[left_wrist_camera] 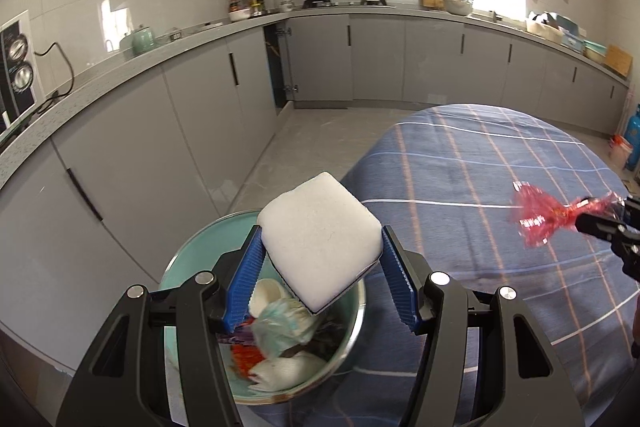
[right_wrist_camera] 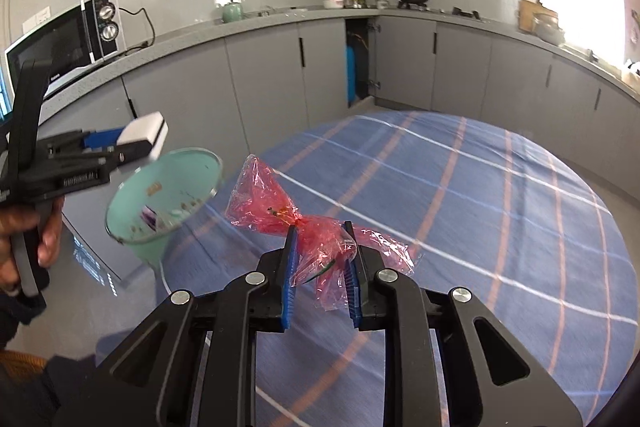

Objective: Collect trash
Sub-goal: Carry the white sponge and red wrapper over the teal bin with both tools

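**Both grippers loaded beside the trash bin**

Partly hidden in the left wrist view: contents of the round mint-green trash bin point(left_wrist_camera: 188, 267), covered by the white rectangular sponge block point(left_wrist_camera: 320, 241) and the blue finger pads. Visible below: crumpled white tissue point(left_wrist_camera: 280, 367), something red and something purple, too blurred to name. Cut off at the right edge there: the right gripper point(left_wrist_camera: 592, 223), only its dark tips showing.

Left gripper point(left_wrist_camera: 320, 259) clamped on the sponge block at half width, block tilted, one corner pointing away toward the grey cabinets point(left_wrist_camera: 160, 131), held above the bin's mouth.

Right gripper point(right_wrist_camera: 320, 247) closed narrow on the crinkled red cellophane wrapper point(right_wrist_camera: 264, 203), pinched at its twisted waist, held above the blue plaid tablecloth point(right_wrist_camera: 500, 207). Long axis running from upper left, toward the bin, to lower right. Small dark specks inside, unclear.

Person's hand point(right_wrist_camera: 24, 235) wrapped round the left gripper's handle.
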`<state>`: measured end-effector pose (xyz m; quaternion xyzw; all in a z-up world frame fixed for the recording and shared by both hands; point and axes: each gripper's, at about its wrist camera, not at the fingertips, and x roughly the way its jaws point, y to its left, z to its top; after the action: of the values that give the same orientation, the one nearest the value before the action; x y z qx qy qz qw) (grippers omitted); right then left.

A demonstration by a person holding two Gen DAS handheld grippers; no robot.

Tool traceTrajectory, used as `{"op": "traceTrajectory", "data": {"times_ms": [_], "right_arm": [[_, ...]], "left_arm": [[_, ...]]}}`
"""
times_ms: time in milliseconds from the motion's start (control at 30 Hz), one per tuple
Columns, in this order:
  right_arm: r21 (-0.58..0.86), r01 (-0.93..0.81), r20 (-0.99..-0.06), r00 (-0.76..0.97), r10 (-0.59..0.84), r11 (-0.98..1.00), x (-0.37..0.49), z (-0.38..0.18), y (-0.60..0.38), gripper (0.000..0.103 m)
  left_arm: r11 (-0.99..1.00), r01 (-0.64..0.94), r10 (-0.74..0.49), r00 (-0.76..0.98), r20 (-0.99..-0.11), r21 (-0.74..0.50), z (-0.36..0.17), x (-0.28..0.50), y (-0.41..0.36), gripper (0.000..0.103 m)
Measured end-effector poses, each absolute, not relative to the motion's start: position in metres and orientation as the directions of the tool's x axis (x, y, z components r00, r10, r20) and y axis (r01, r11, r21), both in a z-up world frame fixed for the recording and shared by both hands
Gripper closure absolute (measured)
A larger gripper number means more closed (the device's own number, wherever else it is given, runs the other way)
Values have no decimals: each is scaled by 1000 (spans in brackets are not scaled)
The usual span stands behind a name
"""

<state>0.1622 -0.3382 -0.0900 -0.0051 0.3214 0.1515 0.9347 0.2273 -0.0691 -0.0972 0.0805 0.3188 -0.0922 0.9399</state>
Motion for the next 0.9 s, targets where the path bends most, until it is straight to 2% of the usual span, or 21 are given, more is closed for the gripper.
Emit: {"op": "traceTrajectory", "data": {"times_ms": [500,900], "right_arm": [[107,-358,-578,737,351,927,211,-81,-270,82],[116,-418,-560,722,406,901,232,-80,-219,82]], "left_arm": [[989,130,-56,789,-612,77,-101,223,-13,45],[992,43,33,809,-587,115,-103,224,17,45]]}}
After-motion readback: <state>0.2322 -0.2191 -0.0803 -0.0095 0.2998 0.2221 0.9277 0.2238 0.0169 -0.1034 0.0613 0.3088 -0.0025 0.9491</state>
